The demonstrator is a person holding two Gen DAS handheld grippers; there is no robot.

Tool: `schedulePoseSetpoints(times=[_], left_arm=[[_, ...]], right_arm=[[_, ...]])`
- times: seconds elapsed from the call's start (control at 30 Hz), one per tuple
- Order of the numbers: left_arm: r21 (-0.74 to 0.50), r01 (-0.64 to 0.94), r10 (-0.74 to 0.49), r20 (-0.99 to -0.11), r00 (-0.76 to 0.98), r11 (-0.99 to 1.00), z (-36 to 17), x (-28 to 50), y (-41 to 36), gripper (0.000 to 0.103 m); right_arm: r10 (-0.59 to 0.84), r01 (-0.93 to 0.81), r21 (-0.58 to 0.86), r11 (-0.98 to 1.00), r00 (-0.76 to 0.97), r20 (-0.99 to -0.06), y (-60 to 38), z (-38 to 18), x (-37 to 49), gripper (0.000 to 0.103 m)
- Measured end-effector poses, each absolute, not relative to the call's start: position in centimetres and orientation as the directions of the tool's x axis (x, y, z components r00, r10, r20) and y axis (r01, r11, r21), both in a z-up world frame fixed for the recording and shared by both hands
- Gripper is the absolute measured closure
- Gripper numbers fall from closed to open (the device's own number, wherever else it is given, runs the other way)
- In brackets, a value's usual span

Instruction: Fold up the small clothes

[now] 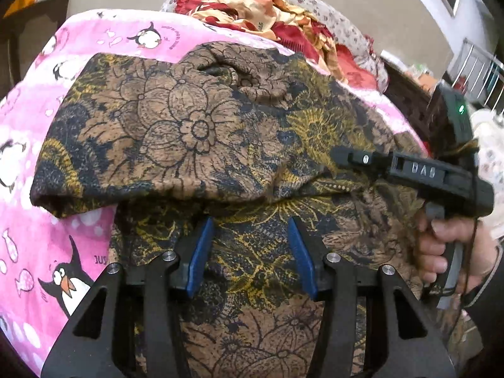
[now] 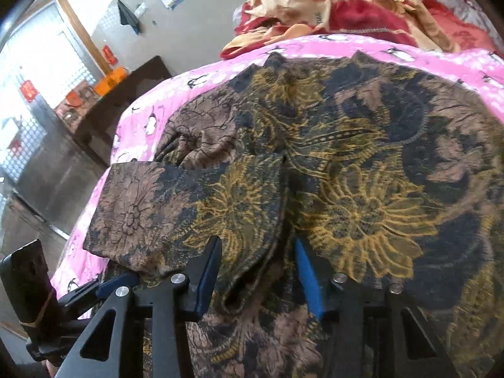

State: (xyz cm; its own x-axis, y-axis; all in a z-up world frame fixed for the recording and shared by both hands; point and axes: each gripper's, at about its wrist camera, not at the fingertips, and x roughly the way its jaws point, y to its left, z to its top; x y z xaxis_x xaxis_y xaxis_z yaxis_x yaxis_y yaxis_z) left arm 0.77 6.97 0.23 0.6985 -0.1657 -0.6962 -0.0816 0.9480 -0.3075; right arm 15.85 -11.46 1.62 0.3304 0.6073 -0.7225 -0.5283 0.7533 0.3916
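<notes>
A brown, black and yellow floral garment (image 1: 195, 132) lies on a pink penguin-print blanket (image 1: 28, 245). A sleeve is folded across its body. My left gripper (image 1: 250, 230) is open just above the garment's near part, blue pads apart, holding nothing. My right gripper also shows from the side in the left wrist view (image 1: 340, 157), lying over the garment's right part. In the right wrist view the garment (image 2: 362, 173) fills the frame, and my right gripper (image 2: 256, 245) is open over a fold of it. The folded sleeve (image 2: 163, 208) lies left of it.
A crumpled red and cream cloth (image 1: 252, 6) lies on a spotted grey cover (image 1: 340, 22) beyond the blanket. A dark wooden bench (image 2: 126, 94) stands left of the bed. The left gripper's body (image 2: 63, 302) shows at the lower left of the right wrist view.
</notes>
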Motion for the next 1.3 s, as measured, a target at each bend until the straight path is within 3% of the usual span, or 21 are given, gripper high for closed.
schedulePoseSetpoints(times=[0.07,0.1,0.2,0.33,0.6,1.07,1.2,1.3], left_arm=[[-0.298,-0.085,-0.157,-0.699,0.697,0.951,0.1,1.0,6.8,0.054],[-0.303,-0.086,-0.16,-0.698,0.698,0.949,0.1,1.4,6.6,0.054],[-0.327,-0.089,-0.174,-0.692,0.701,0.941,-0.1,1.1,7.6,0.054],[-0.323,-0.09,-0.171,-0.693,0.7,0.942,-0.1,0.8,7.8,0.054],[-0.326,-0.088,-0.173,-0.691,0.702,0.941,-0.2,0.8,7.9,0.054],[-0.354,-0.096,-0.18,-0.669,0.721,0.93,1.2,-0.3,8.9,0.054],[-0.343,-0.121,-0.122,-0.61,0.783,0.932,4.3,-1.1,10.3,0.054],[-0.353,-0.162,-0.083,-0.586,0.806,0.922,6.1,0.6,11.0,0.054]], right_arm=[[0.654,-0.54,0.441,0.717,0.302,-0.694,-11.6,1.6,16.1,0.092],[0.662,-0.544,0.45,0.708,0.288,-0.692,-11.6,1.5,16.1,0.098],[0.672,-0.57,0.436,0.696,0.303,-0.676,-12.2,2.6,15.3,0.099],[0.649,-0.505,0.438,0.744,0.388,-0.655,-16.7,4.9,15.6,0.099],[0.428,-0.307,0.318,0.897,0.429,-0.795,-27.0,3.4,17.2,0.099],[0.298,-0.292,0.173,0.941,0.466,-0.833,-26.8,3.9,16.2,0.099],[0.316,-0.339,0.141,0.93,0.545,-0.777,-28.0,6.6,13.5,0.074],[0.367,-0.374,0.164,0.913,0.576,-0.73,-27.5,7.7,12.4,0.074]])
